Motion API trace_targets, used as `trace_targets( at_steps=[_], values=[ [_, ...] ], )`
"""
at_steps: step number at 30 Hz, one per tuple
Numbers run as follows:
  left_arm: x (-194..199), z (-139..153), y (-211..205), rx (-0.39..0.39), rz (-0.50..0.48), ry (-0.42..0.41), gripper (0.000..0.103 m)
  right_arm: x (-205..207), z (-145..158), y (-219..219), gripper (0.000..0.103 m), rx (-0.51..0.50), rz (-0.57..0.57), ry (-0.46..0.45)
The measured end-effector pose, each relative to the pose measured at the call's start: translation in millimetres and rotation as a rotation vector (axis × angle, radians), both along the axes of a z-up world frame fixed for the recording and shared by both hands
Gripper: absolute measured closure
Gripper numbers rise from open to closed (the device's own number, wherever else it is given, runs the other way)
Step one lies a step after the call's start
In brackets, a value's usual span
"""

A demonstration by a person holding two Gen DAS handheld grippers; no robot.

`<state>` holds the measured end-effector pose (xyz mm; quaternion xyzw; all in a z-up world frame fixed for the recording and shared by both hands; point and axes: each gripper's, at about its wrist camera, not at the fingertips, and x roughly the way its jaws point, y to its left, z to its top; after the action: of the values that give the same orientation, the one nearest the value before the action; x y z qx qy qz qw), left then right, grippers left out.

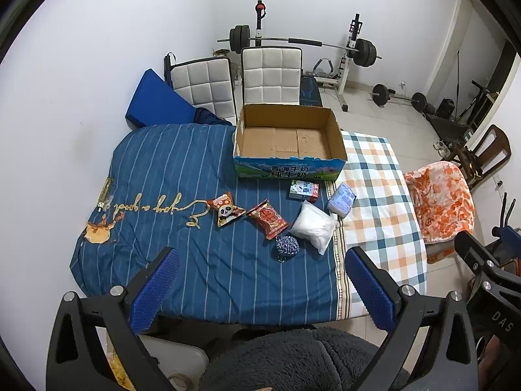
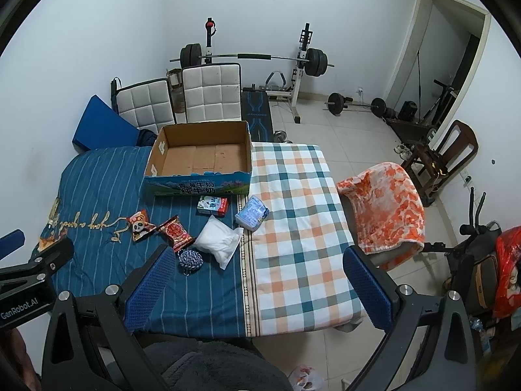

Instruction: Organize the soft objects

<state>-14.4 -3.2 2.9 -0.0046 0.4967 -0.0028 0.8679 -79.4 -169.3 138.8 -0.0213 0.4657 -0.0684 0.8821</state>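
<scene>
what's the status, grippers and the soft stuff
Left gripper and right gripper both open, empty. Cardboard box empty; white pouch, yarn ball, snack packs on bed. Nothing blocking.

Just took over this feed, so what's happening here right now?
Nothing is held yet. The left gripper and right gripper both hover open over the near edge of the bed. The cardboard box at the far side sits empty. Six soft items lie loose in front of it: panda packet, red packet, yarn ball, white bag, tissue pack and small carton.
</scene>
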Motion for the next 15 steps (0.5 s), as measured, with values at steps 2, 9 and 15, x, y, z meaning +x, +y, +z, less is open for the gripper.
trace_targets(
  at_steps=[2, 9, 15],
  values=[
    [-1.4, -0.6, -0.4, 0.001, 0.001, -0.001, 0.0, 0.3, -0.1, -0.4, 0.0, 0.001, 0.002, 0.0],
    [-4.6, 0.8, 3.2, -0.003, 0.005, -0.009, 0.0, -6.9, 4.9, -1.7, 0.0, 0.01, -0.011, -0.007],
    [-4.1, 2.1, 5.9, 0.006, 0.009, -0.004, 0.0, -8.8, 4.9, -4.8, 0.0, 0.026, -0.015, -0.003]
  ],
)
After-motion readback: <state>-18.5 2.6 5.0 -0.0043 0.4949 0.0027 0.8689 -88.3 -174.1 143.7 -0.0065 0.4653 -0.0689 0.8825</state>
